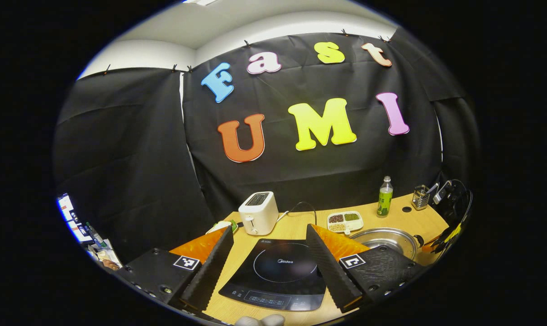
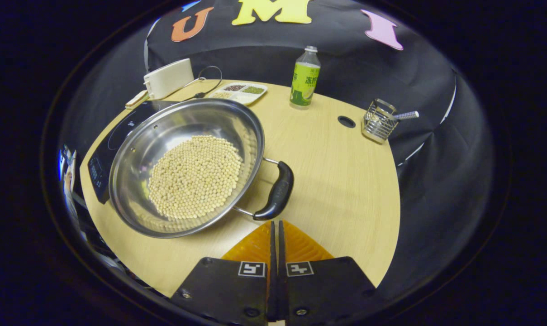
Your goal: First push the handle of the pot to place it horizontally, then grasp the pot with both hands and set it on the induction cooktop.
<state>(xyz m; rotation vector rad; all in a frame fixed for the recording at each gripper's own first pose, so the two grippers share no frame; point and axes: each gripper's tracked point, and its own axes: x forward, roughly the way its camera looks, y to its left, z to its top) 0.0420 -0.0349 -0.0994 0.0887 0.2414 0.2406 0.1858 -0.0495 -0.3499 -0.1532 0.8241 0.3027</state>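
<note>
- The right gripper [image 2: 275,226] has its fingers pressed together with nothing between them, the tips hanging just short of the pot's handle.
- That handle [image 2: 277,192] lies straight ahead of the closed tips and a little to their right, near but, as far as I can tell, not touching; its long axis runs from close by the tips away and slightly rightward, mounted on two wire arms to the pot's rim.
- The pot [image 2: 133,181], a steel pan with a bed of pale beans [image 2: 194,176] in it, sits ahead and to the left of the right gripper, so this gripper is plainly the nearer one for the push.
- To the right of the handle the table [image 2: 336,181] is bare wood, giving open room for the handle to swing; the table's curved edge lies well off beyond that.
- The left gripper [image 1: 271,260] stands wide open and empty, with the induction cooktop [image 1: 278,271] directly ahead between its fingers and the pot's rim beyond its right finger.
- In the right gripper view the cooktop lies just past the pot's far-left rim, apparently touching or partly under it.
- Farther back stand a toaster [image 1: 258,212], a divided dish [image 2: 238,90], a bottle [image 2: 305,78] and a wire holder [image 2: 379,121], all well clear of the handle's path.
</note>
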